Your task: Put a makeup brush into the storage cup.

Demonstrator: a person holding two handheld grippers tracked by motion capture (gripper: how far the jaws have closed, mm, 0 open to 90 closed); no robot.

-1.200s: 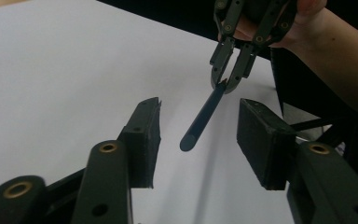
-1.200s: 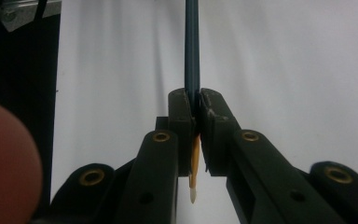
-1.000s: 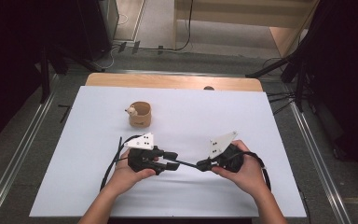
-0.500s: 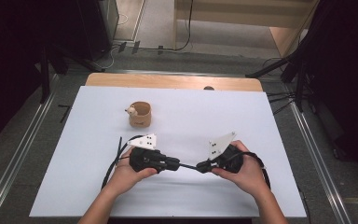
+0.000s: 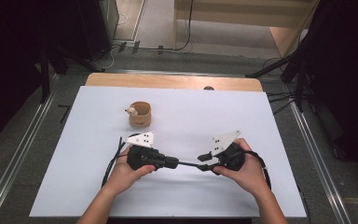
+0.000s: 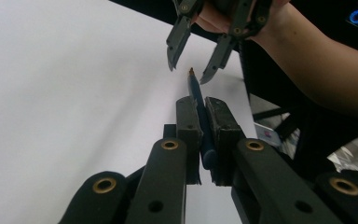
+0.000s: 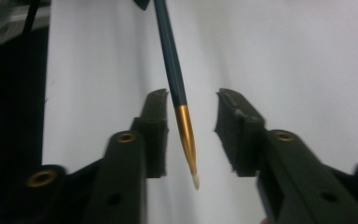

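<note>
A dark blue pen with a gold, white-tipped end lies level just above the white table, between my two grippers. My left gripper is shut on the pen's shaft, which sticks out past its jaws. My right gripper faces it from the right and is open. The pen's gold end hangs between the right gripper's parted jaws and touches neither pad. The left gripper view shows that open right gripper around the pen tip.
A brown cup with a small pale figure at its rim stands on the table behind the left gripper. A black cable loops beside the left hand. The table's wooden far edge meets grey floor.
The left gripper's jaws, spread apart a second ago, have shut on the pen. The right gripper's jaws now stand apart around the tip. Both hands stayed almost in place.
</note>
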